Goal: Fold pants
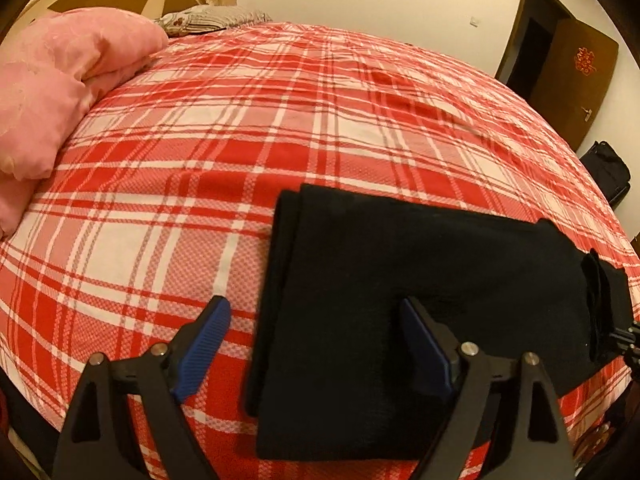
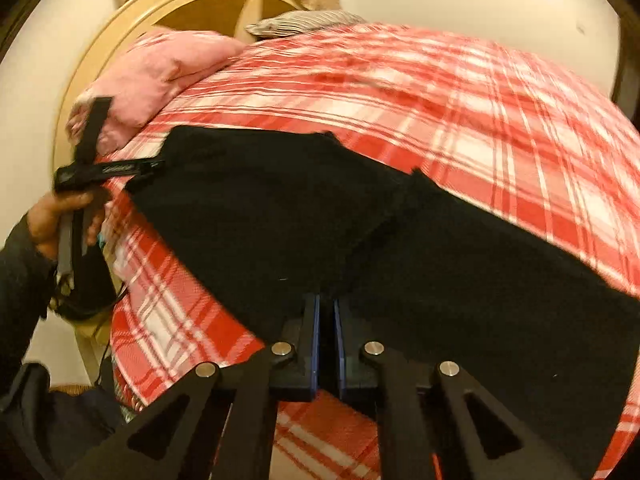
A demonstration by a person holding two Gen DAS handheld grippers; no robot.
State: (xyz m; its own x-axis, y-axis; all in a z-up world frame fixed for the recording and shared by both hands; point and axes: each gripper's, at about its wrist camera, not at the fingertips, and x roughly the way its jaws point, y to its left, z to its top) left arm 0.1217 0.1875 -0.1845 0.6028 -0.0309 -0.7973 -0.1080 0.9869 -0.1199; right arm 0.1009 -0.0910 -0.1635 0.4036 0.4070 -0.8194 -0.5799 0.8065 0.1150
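The black pants (image 1: 400, 300) lay folded into a thick rectangle on the bed (image 1: 240, 140), near its front edge, on a red and white plaid sheet. In the left wrist view one folded edge faced left, and a small dark flap stood up near the right end.

The left hand-held gripper (image 1: 316, 312) hung over that left edge with its jaws spread wide. Its left blue pad (image 1: 204, 348) was above the bare sheet and its right pad (image 1: 424, 352) above the cloth; nothing was pinched between them. The right wrist view showed a hand (image 2: 60, 220) holding this tool beside the bed.

The right hand-held gripper (image 2: 326, 308) had its jaws drawn nearly together at the near edge of the pants (image 2: 280, 220). The blue pads stood almost parallel with a thin dark gap between them. The view was blurred, so whether cloth was caught there could not be told.

A pink quilt (image 1: 60, 92) was bunched at the far left corner of the bed, with a patterned pillow (image 1: 208, 18) behind it. A brown door (image 1: 576, 80) stood open at the far right.
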